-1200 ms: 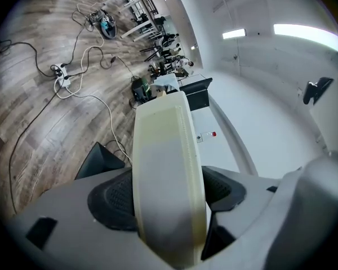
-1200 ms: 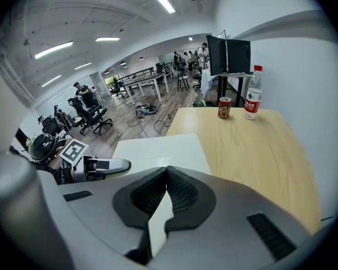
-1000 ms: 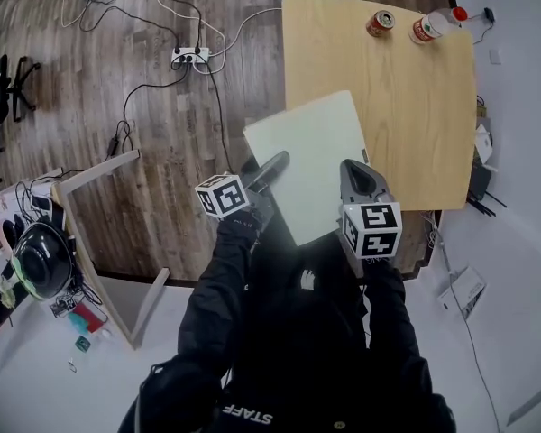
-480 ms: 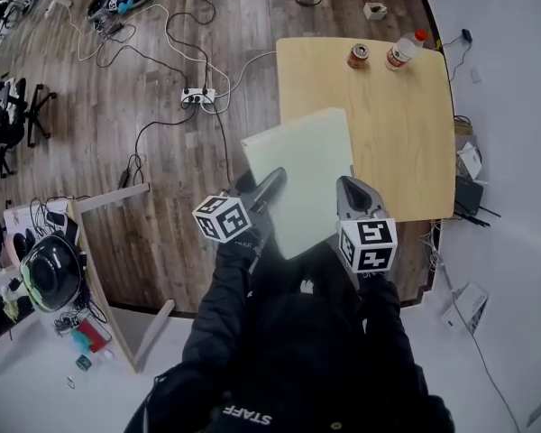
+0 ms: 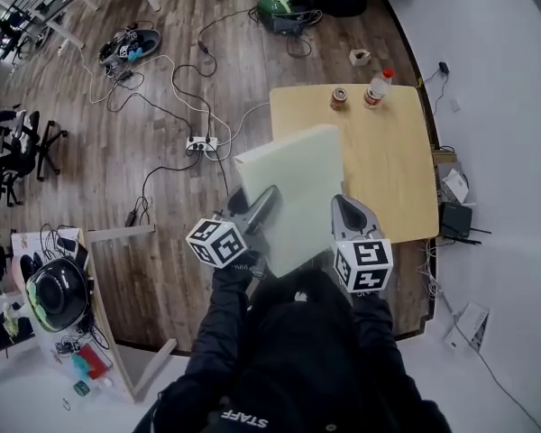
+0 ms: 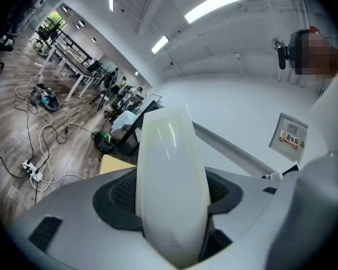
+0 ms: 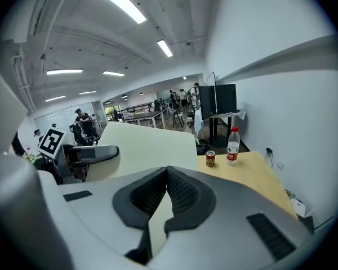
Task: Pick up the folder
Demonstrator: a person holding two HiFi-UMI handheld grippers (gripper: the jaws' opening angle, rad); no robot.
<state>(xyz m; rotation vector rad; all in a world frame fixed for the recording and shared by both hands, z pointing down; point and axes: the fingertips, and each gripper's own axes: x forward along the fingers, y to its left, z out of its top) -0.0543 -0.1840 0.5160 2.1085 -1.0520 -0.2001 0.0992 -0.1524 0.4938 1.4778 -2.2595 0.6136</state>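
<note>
The folder (image 5: 293, 188) is a pale green-white, thick-spined binder, held in the air above the near end of the wooden table (image 5: 392, 179). My left gripper (image 5: 263, 198) has its jaws round the rounded spine (image 6: 169, 173); they have just been closing and both pads press on it. My right gripper (image 5: 344, 207) is shut on the thin edge of the cover (image 7: 152, 218) on the folder's right side. In the right gripper view the flat cover (image 7: 146, 142) stretches away to the left gripper (image 7: 98, 152).
A can (image 5: 339, 97) and a red-capped bottle (image 5: 375, 86) stand at the table's far end. On the wooden floor lie a power strip (image 5: 202, 143) with cables and a green bag (image 5: 279, 9). A helmet (image 5: 50, 291) and a wooden frame (image 5: 104, 242) sit at the left.
Both grippers have risen with the folder between them; the table and floor now look smaller and farther below. The left gripper has rolled somewhat.
</note>
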